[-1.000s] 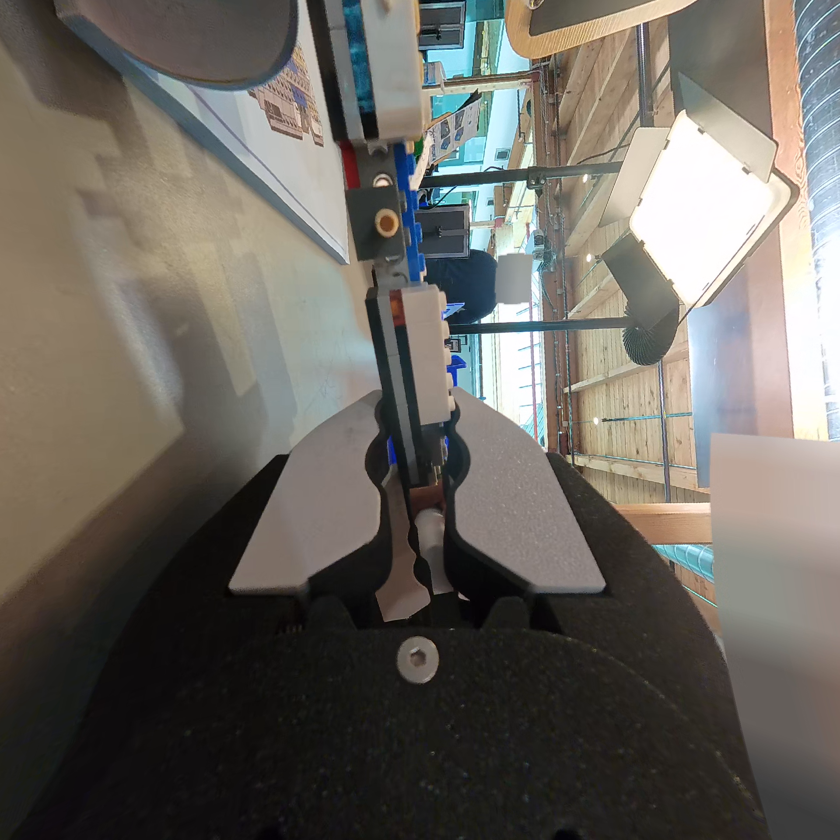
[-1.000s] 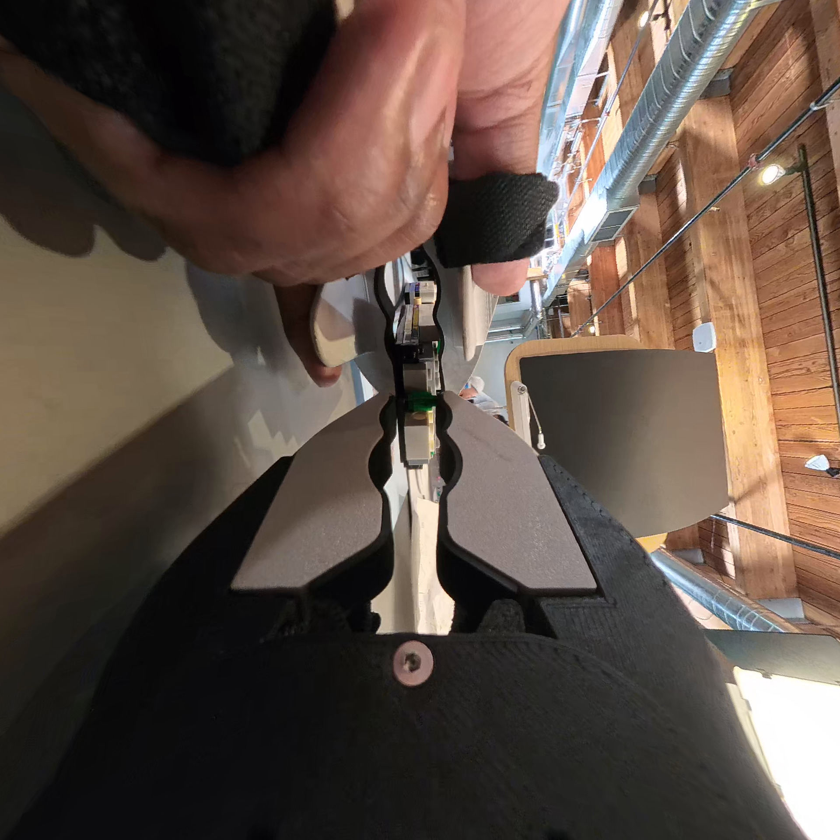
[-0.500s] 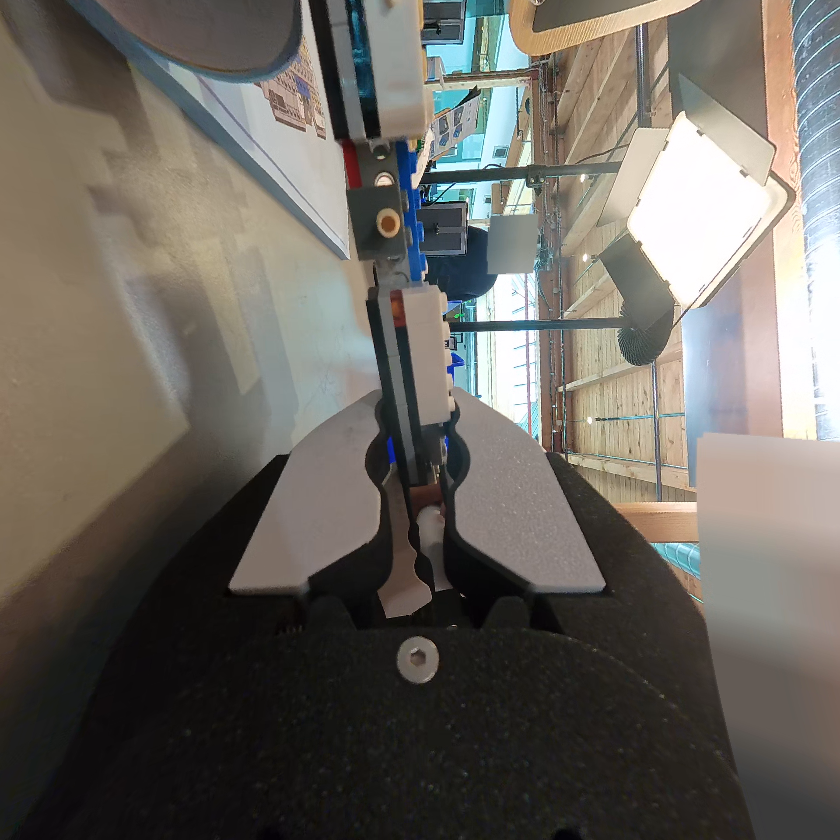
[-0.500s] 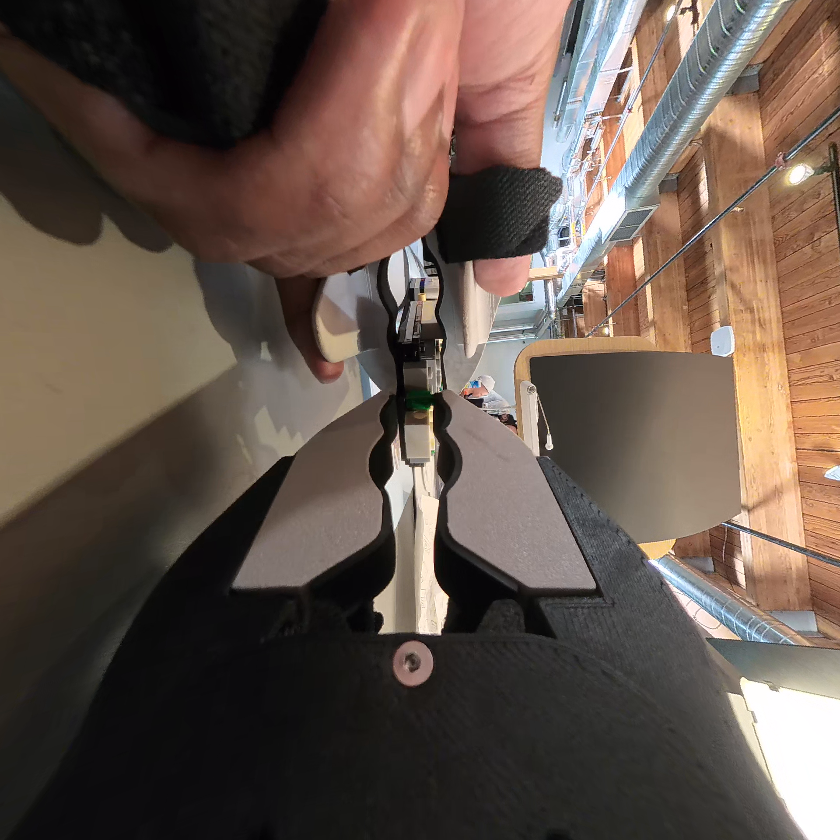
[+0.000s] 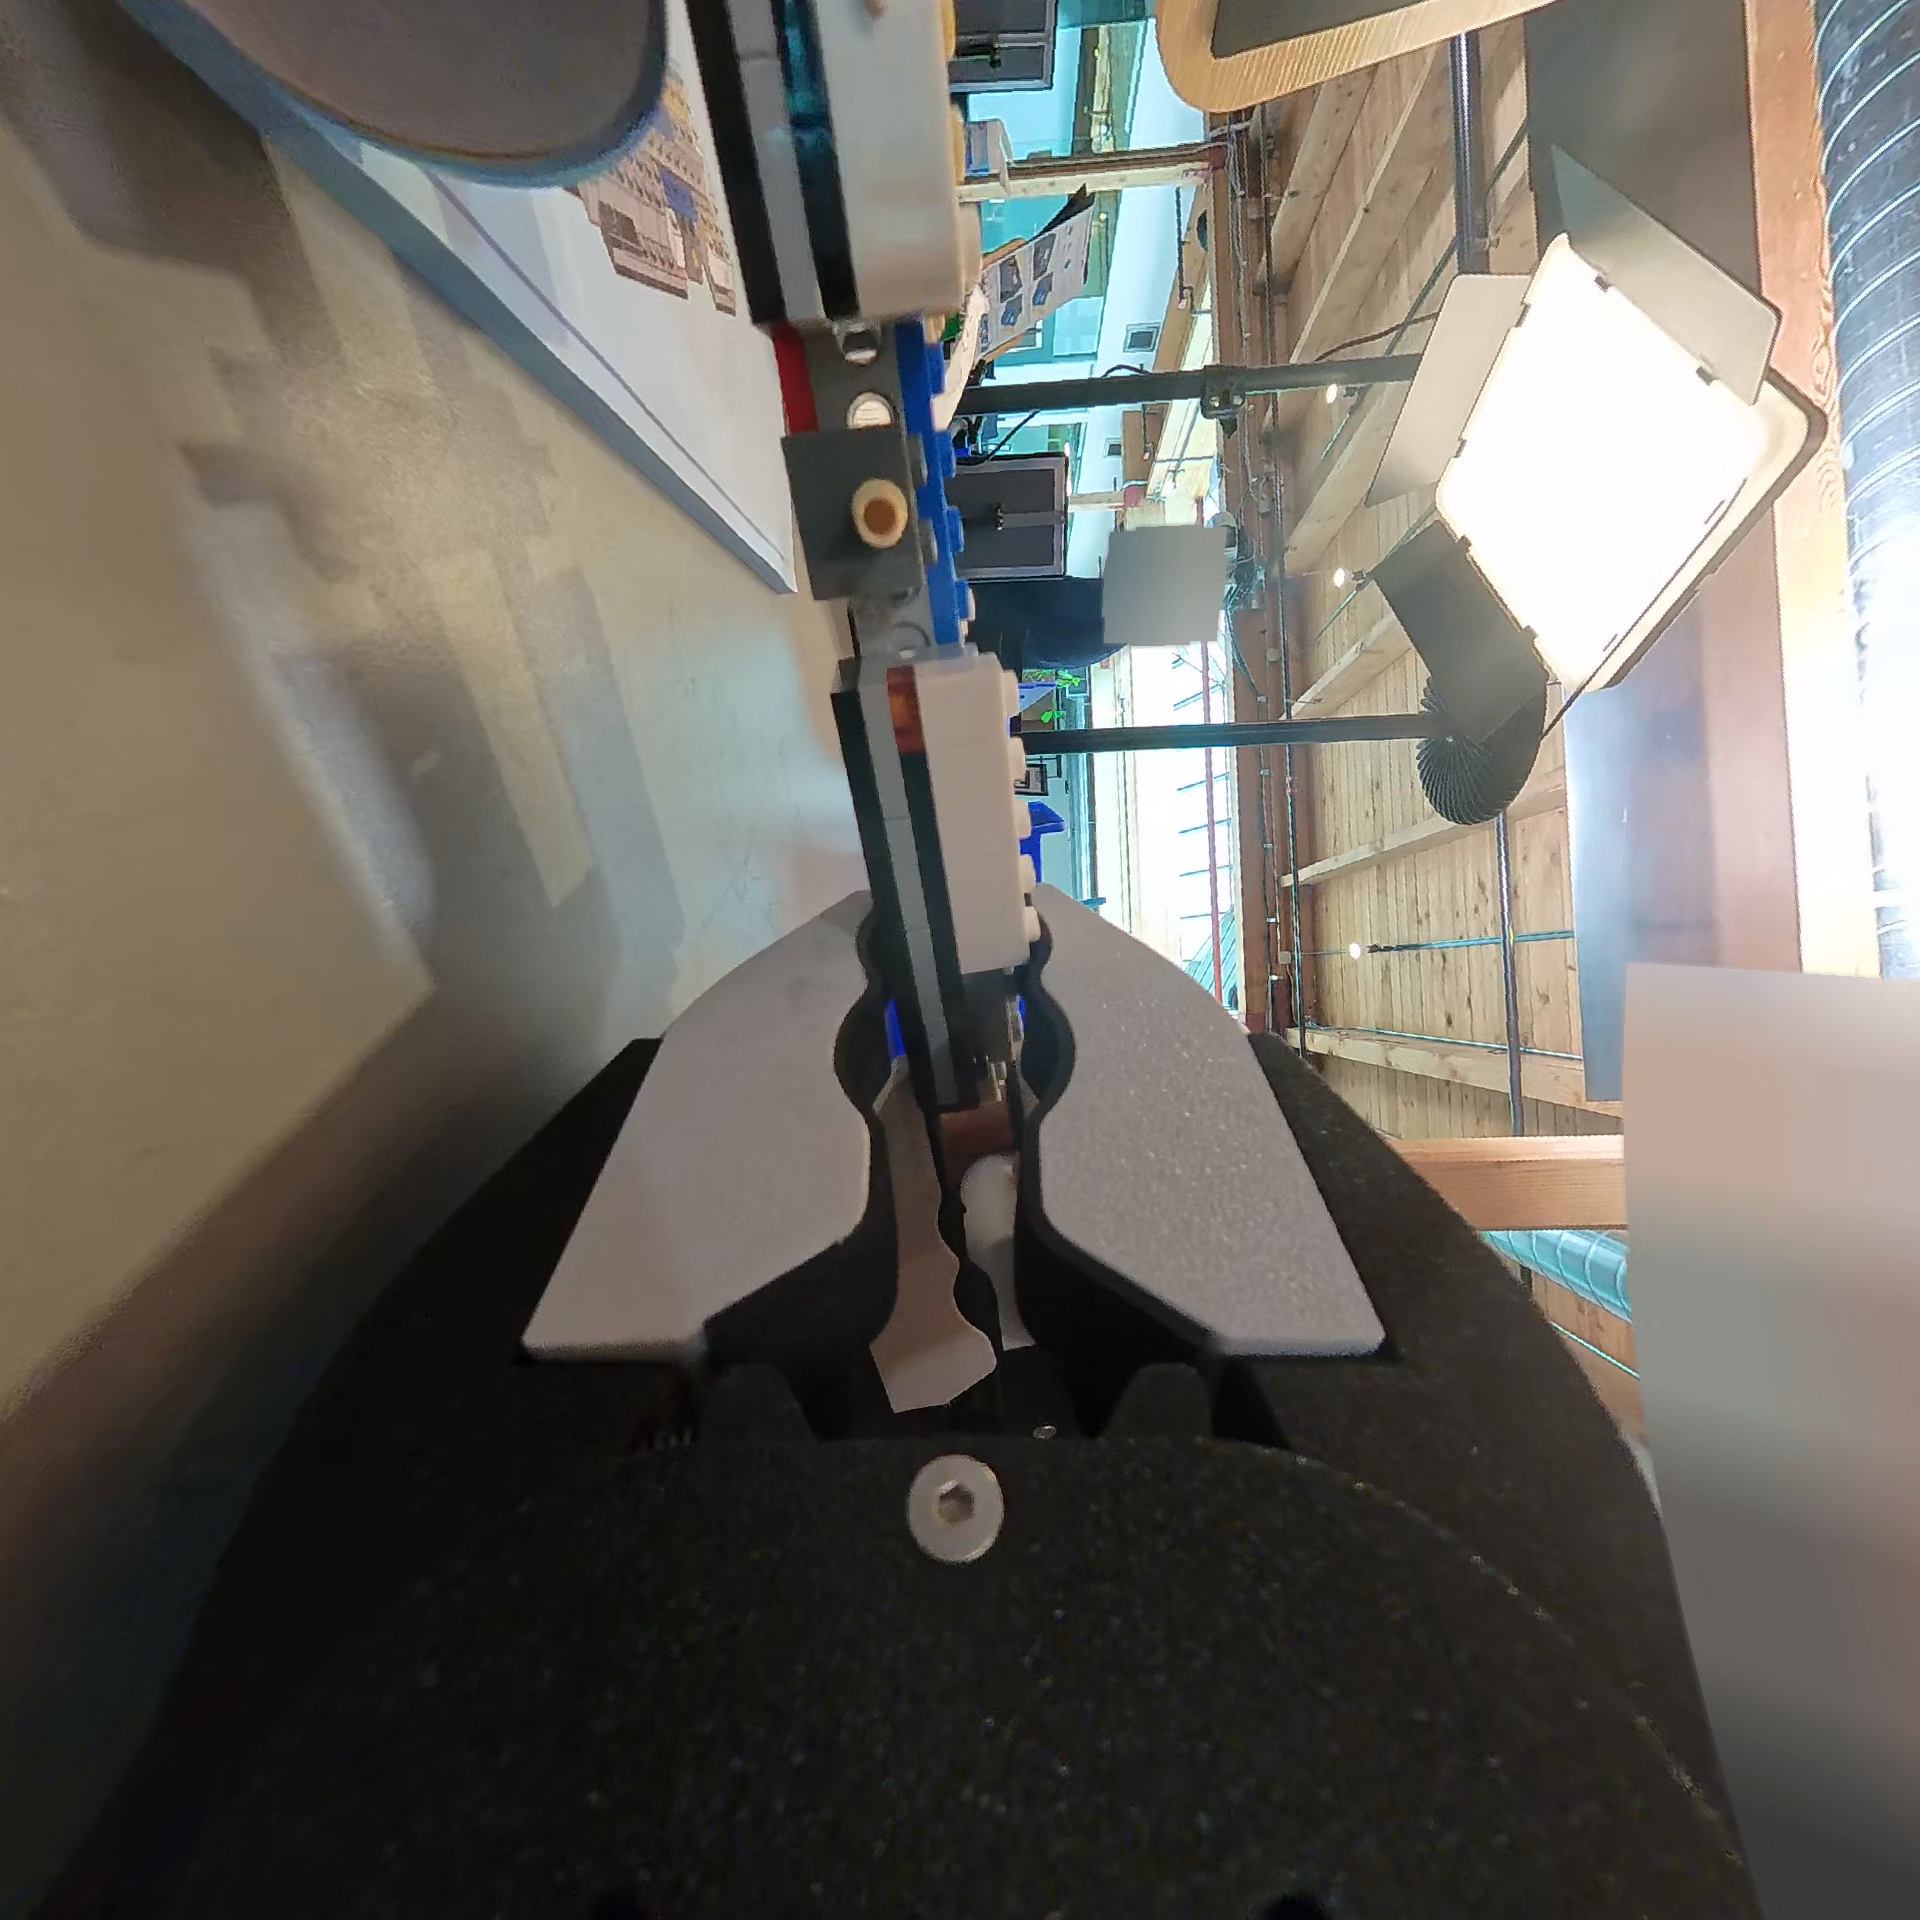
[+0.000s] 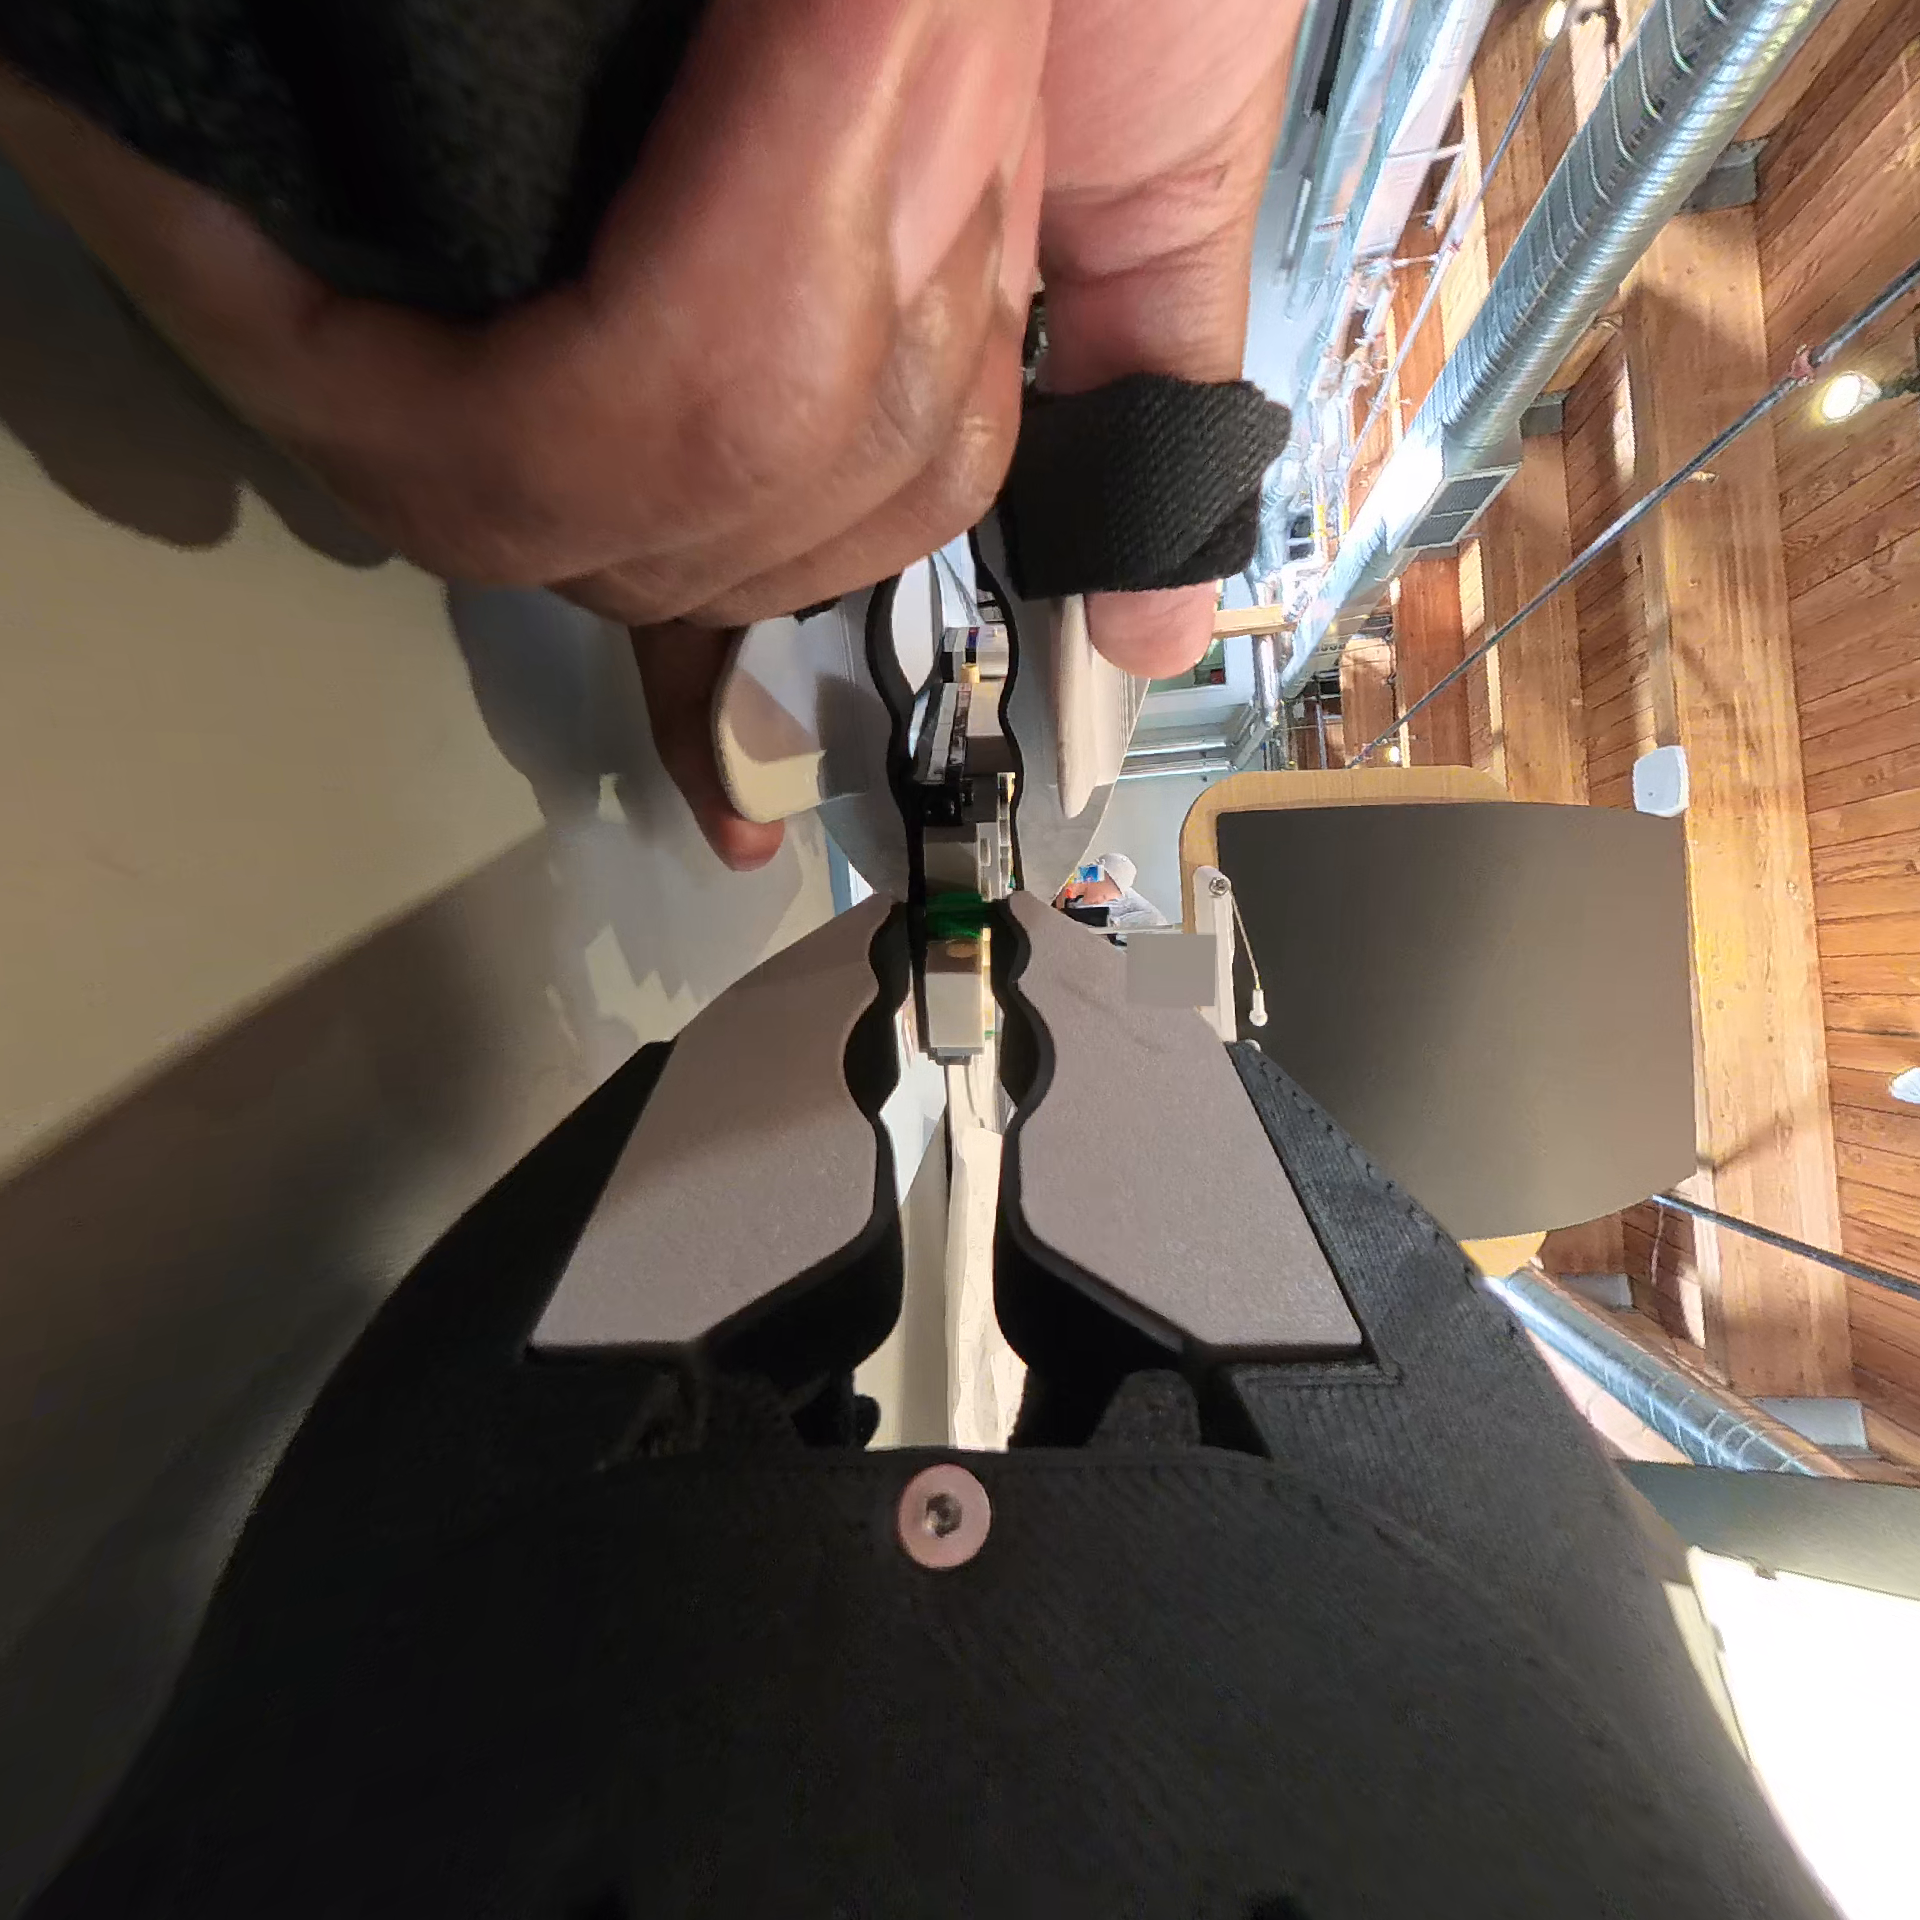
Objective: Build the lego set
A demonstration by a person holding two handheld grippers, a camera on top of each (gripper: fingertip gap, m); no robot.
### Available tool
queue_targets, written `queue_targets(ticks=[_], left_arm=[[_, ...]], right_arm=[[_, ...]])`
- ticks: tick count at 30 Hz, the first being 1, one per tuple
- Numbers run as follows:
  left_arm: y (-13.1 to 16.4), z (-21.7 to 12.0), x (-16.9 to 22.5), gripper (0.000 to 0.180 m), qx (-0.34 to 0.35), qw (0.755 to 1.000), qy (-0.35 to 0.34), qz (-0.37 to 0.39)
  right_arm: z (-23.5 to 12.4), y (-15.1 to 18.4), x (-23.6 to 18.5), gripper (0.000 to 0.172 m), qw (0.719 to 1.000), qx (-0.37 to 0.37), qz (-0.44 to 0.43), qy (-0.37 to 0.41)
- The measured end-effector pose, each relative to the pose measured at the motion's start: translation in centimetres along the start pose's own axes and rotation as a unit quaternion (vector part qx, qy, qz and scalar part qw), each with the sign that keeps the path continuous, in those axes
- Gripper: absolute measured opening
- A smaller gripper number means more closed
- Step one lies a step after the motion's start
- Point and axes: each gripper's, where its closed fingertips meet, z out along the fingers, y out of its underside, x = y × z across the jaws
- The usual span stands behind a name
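A long toy brick model (image 5: 966, 790) of white, black, grey and blue bricks spans between my two grippers, above a pale table (image 5: 260, 623). My left gripper (image 5: 951, 914) is shut on its near end, with the pads against the black and white layers. The model's far end runs up to a grey finger (image 5: 468, 73) of the right gripper. In the right wrist view my right gripper (image 6: 948, 914) is shut on the model's other end (image 6: 954, 997), a grey block with a green piece. The left gripper (image 6: 951, 665) faces it, held by a person's hand (image 6: 727, 312).
A printed sheet (image 5: 582, 312) lies on the table beyond the model. A lit lamp panel on a stand (image 5: 1590, 436) is at the right. A dark chair back with a wooden rim (image 6: 1455, 1008) stands to the right in the right wrist view. Left and right tips are no more than a few centimetres apart.
Both grippers keep their hold on the brick model. The views drift only slightly; the model stays as it was between the pads.
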Motion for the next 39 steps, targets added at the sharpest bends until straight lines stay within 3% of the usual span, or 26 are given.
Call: queue_targets(ticks=[3, 7, 11, 18, 23, 39], left_arm=[[-0.2, 0.0, 0.4, 0.021, 0.004, 1.0, 0.006, 0.012], [-0.4, -0.1, 1.0, 0.02, 0.01, 1.0, 0.018, 0.018], [-0.4, -0.1, 1.0, 0.021, 0.01, 1.0, 0.022, 0.015], [-0.2, -0.1, 1.1, 0.02, 0.008, 0.999, 0.024, 0.022], [-0.1, 0.0, 1.2, 0.021, 0.006, 0.999, 0.026, 0.028], [-0.1, -0.1, 1.2, 0.02, 0.007, 0.999, 0.022, 0.035]], right_arm=[[0.1, 0.0, 0.3, 0.016, 1.0, -0.006, -0.005, 0.021], [-0.4, -0.5, 0.8, 0.033, 0.999, 0.008, 0.019, 0.029], [-0.7, -0.6, 0.6, 0.034, 0.999, 0.008, -0.001, 0.035], [-0.5, -0.5, 1.0, 0.029, 0.998, 0.0, -0.022, 0.054], [-0.5, -0.7, 1.2, 0.015, 0.998, 0.003, -0.026, 0.06], [-0.3, -0.3, 1.4, 0.017, 0.998, 0.001, -0.02, 0.059]])
